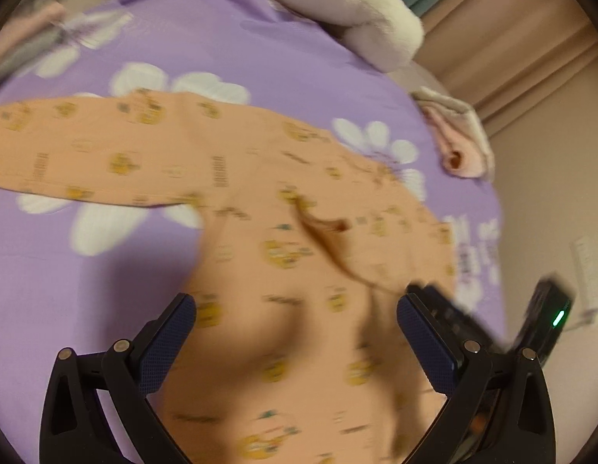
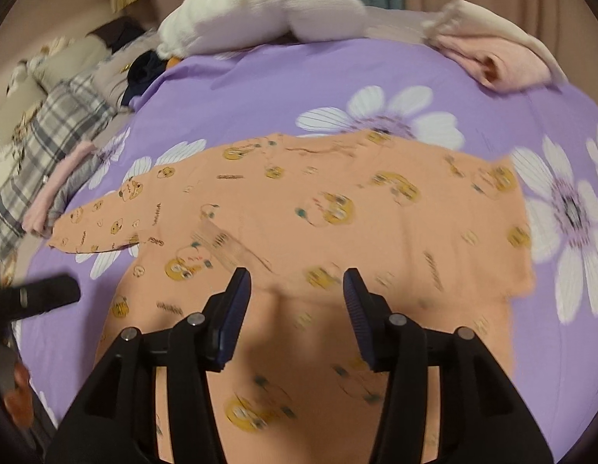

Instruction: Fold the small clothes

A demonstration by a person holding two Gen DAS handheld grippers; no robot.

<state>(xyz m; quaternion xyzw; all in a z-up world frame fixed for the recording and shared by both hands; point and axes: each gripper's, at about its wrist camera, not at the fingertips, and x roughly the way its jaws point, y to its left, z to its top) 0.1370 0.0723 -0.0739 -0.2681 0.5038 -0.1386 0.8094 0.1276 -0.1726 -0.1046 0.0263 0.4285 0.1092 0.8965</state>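
A small orange top [image 1: 283, 255] printed with yellow cartoon figures lies flat on a purple flowered bedsheet [image 1: 221, 50]. One sleeve [image 1: 67, 147] stretches out to the left. My left gripper [image 1: 295, 309] hovers over the body of the top, jaws wide open, nothing between them. The other gripper's black body [image 1: 546, 321] shows at the right edge of the left wrist view. In the right wrist view the same top [image 2: 337, 212] spreads ahead, sleeve [image 2: 105, 224] at left. My right gripper [image 2: 297, 276] stands partly open above the cloth, not pinching it. The left gripper's finger [image 2: 47, 294] shows at far left.
A white fluffy bundle [image 2: 260, 7] lies at the far edge of the bed, with a folded pink and cream cloth [image 2: 500, 62] to its right. Plaid fabric [image 2: 55, 143] and a small folded pink and grey pile [image 2: 63, 189] sit at the left. Curtains [image 1: 511, 62] hang beyond the bed.
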